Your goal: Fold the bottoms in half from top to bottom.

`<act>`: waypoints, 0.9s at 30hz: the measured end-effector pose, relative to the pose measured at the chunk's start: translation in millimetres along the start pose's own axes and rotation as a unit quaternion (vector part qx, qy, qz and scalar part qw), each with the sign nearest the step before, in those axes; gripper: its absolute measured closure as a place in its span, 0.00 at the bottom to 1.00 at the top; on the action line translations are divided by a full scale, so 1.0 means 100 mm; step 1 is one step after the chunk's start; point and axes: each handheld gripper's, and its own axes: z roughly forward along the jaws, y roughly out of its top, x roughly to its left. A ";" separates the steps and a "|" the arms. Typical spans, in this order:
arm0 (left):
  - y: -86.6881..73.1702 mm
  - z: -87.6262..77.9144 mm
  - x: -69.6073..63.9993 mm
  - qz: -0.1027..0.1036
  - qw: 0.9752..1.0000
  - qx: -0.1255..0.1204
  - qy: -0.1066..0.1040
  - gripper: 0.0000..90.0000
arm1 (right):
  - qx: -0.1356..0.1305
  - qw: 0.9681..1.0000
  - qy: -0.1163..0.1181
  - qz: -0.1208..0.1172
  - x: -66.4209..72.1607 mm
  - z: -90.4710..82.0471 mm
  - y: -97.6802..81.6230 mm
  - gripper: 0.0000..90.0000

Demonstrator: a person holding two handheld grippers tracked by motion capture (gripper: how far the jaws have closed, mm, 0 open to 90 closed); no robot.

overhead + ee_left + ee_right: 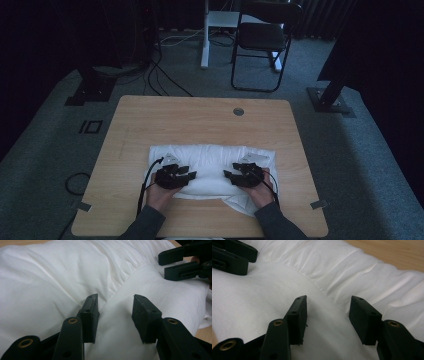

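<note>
- The counter [150, 120] carries my work; its far half is bare wood.
- The white cloth [210, 160], folded into a thick pad, lies on the near half, right in front of me, within reach of both hands.
- My left tongs [190, 176] sit over the cloth's left part, jaws parted and gripping nothing, straddling a fold seam.
- My right tongs [229, 176] mirror them on the cloth's right, likewise parted; I judge both are set to pinch that fold.

Hidden and cut-off parts

The white cloth [210, 165] is partly covered by both hands in the high view; its near edge under the right hand [261, 192] is hidden, the forearms are cut by the bottom edge, and the dark background cannot be read
</note>
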 end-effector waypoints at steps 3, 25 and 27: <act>-0.09 -0.07 -0.02 0.006 1.000 -0.003 0.006 0.62 | -0.001 1.000 0.001 -0.004 0.02 -0.06 -0.06 0.53; -0.50 -0.32 0.33 -0.037 0.989 -0.006 0.140 0.40 | 0.040 0.997 -0.060 0.007 -0.19 -0.19 -0.45 0.51; -0.49 -0.27 0.34 -0.029 0.987 -0.005 0.156 0.40 | 0.039 0.997 -0.059 0.007 -0.21 -0.17 -0.44 0.51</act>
